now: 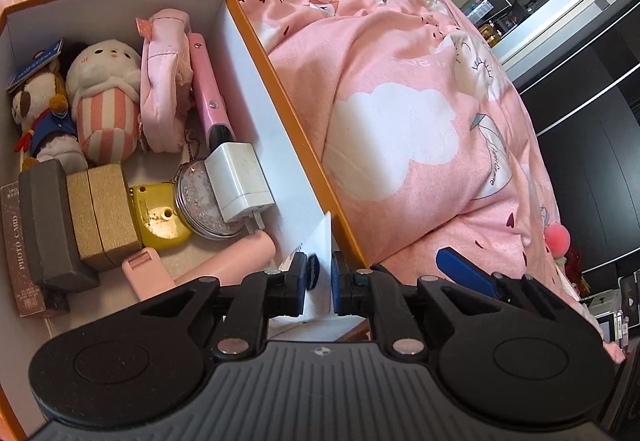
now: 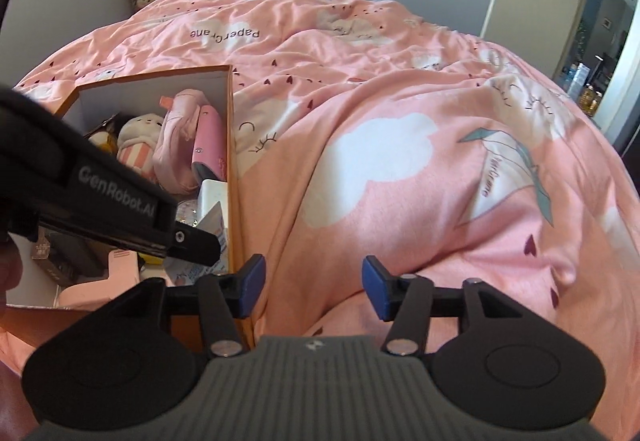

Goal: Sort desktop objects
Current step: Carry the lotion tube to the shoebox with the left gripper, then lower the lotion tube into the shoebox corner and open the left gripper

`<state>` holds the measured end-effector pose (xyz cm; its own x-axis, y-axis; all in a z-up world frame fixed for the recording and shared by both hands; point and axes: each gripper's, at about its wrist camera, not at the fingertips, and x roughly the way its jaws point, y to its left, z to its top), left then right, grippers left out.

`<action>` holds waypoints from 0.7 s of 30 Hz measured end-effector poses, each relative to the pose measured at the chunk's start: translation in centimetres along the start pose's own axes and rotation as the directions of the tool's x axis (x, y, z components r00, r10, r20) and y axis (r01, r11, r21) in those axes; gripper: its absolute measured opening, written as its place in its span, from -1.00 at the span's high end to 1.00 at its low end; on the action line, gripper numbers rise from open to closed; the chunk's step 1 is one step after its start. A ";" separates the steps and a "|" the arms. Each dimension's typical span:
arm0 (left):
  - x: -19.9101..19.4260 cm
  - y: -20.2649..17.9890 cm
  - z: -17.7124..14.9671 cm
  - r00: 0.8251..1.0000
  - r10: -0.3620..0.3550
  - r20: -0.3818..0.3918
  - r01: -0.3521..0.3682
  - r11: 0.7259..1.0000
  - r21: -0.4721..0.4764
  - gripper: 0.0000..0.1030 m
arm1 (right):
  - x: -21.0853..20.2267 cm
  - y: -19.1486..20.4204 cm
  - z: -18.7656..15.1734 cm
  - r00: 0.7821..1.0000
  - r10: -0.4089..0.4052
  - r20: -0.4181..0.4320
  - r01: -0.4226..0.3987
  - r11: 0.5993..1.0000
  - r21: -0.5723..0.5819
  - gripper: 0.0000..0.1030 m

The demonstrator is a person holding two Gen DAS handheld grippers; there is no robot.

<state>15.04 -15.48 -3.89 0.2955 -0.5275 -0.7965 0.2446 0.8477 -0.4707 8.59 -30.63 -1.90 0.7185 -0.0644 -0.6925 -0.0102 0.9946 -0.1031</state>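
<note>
Left wrist view: left gripper [image 1: 318, 281] low at near corner of orange box [image 1: 280, 89], jaws nearly closed astride a thin white card [image 1: 320, 245] standing on edge just inside the wall; pads close, contact not clear. Light, stiff, easily creased; best pinched flat across both faces, near an edge

Right wrist view: right gripper [image 2: 314, 287] above pink duvet [image 2: 400, 181] beside the box, jaws wide apart, nothing between

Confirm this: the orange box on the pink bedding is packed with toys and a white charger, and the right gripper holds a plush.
Wrong on the last point. The right gripper holds nothing; the right wrist view shows its jaws open over the bedding. The orange box does hold toys and a white charger.
</note>
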 end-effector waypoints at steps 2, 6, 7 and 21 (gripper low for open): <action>-0.4 0.0 -0.1 1.000 0.010 0.013 -0.010 1.000 0.001 0.59 | -0.7 0.3 -0.3 0.999 -0.026 0.023 0.026 1.000 0.002 -0.14; -2.2 -0.1 -0.4 0.999 0.015 0.051 -0.016 1.000 0.006 0.54 | -2.1 0.6 -0.4 0.995 -0.067 0.075 0.067 0.998 0.002 -0.17; -2.7 -0.1 -0.4 0.998 0.018 0.065 -0.019 1.000 0.005 0.52 | -2.5 0.8 -0.5 0.993 -0.069 0.090 0.070 0.998 -0.001 -0.18; -10.4 0.7 -3.8 0.933 0.194 0.303 -0.215 0.976 0.035 0.45 | -6.6 3.8 -1.5 0.966 0.117 0.229 -0.112 0.993 -0.038 -0.30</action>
<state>8.64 -9.22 2.62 0.6028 -0.3443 -0.7198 0.2075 0.9387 -0.2753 2.76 -26.60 1.19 0.8524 0.0730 -0.5178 -0.1165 0.9918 -0.0521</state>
